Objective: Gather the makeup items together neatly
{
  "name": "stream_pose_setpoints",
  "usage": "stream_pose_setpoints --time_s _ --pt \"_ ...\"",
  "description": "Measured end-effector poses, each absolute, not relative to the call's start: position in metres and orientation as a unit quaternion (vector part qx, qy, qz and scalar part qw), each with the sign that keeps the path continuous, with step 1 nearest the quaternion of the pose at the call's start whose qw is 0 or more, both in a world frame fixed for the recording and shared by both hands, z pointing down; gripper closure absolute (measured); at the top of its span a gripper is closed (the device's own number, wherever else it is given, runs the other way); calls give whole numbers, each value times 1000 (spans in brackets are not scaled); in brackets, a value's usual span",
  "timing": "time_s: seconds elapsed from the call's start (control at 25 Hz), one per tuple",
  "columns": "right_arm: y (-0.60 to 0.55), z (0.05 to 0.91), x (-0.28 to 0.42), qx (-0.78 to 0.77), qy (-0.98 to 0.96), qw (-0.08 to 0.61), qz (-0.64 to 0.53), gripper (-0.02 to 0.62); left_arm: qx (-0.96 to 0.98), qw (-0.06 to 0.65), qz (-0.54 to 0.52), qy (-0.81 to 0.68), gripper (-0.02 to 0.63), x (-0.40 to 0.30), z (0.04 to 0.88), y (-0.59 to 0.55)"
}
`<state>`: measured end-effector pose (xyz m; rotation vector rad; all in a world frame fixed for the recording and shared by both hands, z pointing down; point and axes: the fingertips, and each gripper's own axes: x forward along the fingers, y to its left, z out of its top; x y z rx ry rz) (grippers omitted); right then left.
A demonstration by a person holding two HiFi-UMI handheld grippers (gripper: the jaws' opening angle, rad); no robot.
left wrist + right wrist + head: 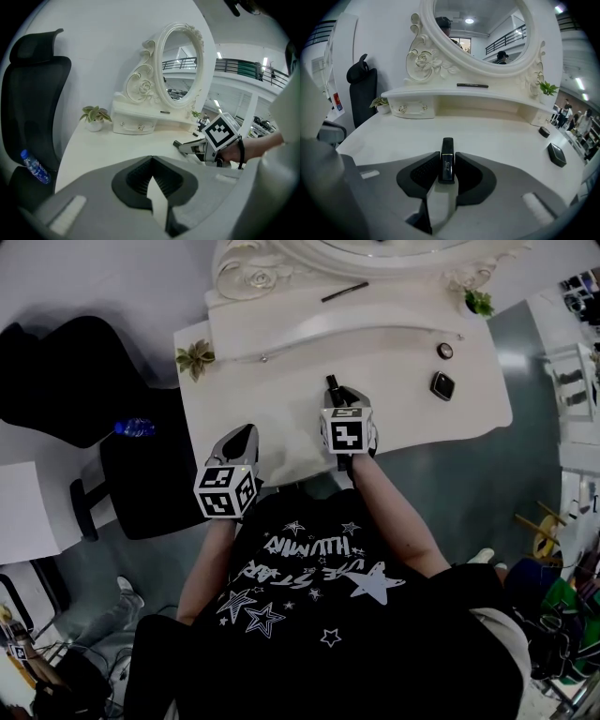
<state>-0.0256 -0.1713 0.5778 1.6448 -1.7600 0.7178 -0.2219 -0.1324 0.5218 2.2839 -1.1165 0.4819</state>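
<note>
Your left gripper [244,435] sits at the table's [281,390] near edge, jaws pressed together, empty. Your right gripper [447,163] clamps a black lipstick tube [447,149] further in. A square compact [442,385] and a round pot [445,351] lie by the right edge, and a slim pencil [345,292] at the far edge.

On the table [281,418] we find the mirror [258,270] behind, a potted plant [195,358] left, a round compact [444,351] and a square compact [442,385] right.

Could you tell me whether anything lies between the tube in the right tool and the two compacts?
Nothing visible does: only bare table lies between the tube and the square compact and round compact.
</note>
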Motion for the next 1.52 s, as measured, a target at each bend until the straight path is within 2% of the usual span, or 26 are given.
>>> stream_pose_setpoints --time_s 0.36,0.4,0.48,0.84,1.2,1.52 --pt "-170 581 -23 621 -663 319 271 462 853 274 180 -406 604 -223 524 -136" --pt "-170 582 -23 622 -662 316 272 451 854 274 180 -405 604 -223 524 -137" --pt "-170 582 -22 627 -661 307 275 388 855 274 180 -402 604 -223 525 -138" --pt "-167 554 -12 651 -657 273 265 279 868 267 172 -382 604 -212 521 -149" --pt "-150 536 53 698 -620 229 275 204 878 262 169 -363 604 -177 514 -155" --pt "-129 536 153 745 -567 188 297 192 877 256 181 -364 604 -125 510 -158"
